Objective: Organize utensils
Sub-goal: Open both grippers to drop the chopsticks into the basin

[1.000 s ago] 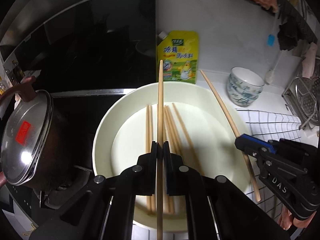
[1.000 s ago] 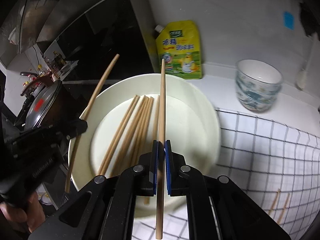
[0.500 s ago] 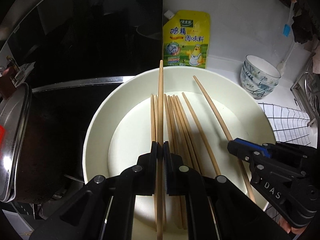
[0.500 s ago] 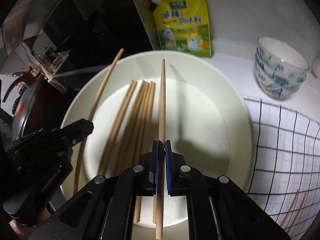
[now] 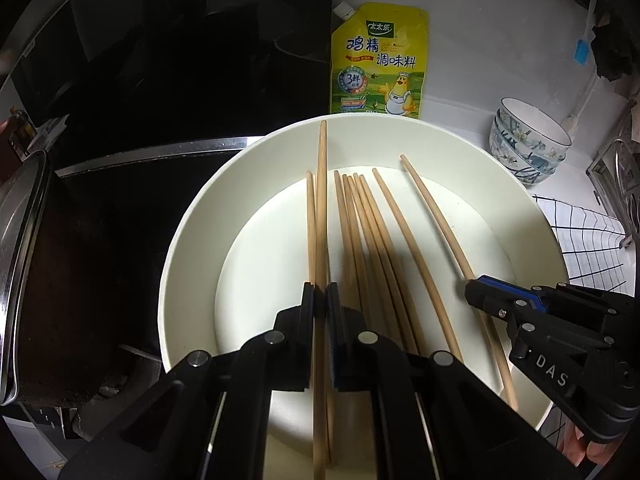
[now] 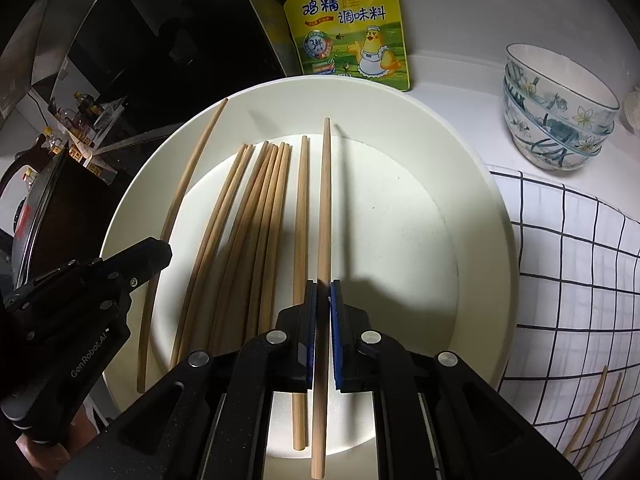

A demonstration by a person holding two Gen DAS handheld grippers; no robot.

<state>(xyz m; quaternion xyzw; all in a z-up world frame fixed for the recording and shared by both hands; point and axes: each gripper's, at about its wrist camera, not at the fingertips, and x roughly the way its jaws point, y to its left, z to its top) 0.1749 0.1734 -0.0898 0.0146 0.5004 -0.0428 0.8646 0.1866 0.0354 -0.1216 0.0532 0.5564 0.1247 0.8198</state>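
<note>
Chopsticks were gathered in the big cream plate (image 5: 192, 240), which sat just in front of the yellow seasoning pouch (image 5: 378, 60). Every stick lay lengthwise, long axis running from the near rim toward the pouch (tips fanning slightly). The loose bundle (image 6: 256, 232) rested flat on the plate's floor. The left gripper (image 5: 320, 300) was clamped on one chopstick (image 5: 321, 200), whose far end pointed at the pouch, left of the bundle. The right gripper (image 6: 323, 296) was likewise clamped on another chopstick (image 6: 325, 200), parallel and right of the bundle. Right of the pouch stood the stacked floral bowls (image 6: 556, 120); two more sticks (image 6: 592, 412) lay on the checked cloth (image 6: 580, 260).
</note>
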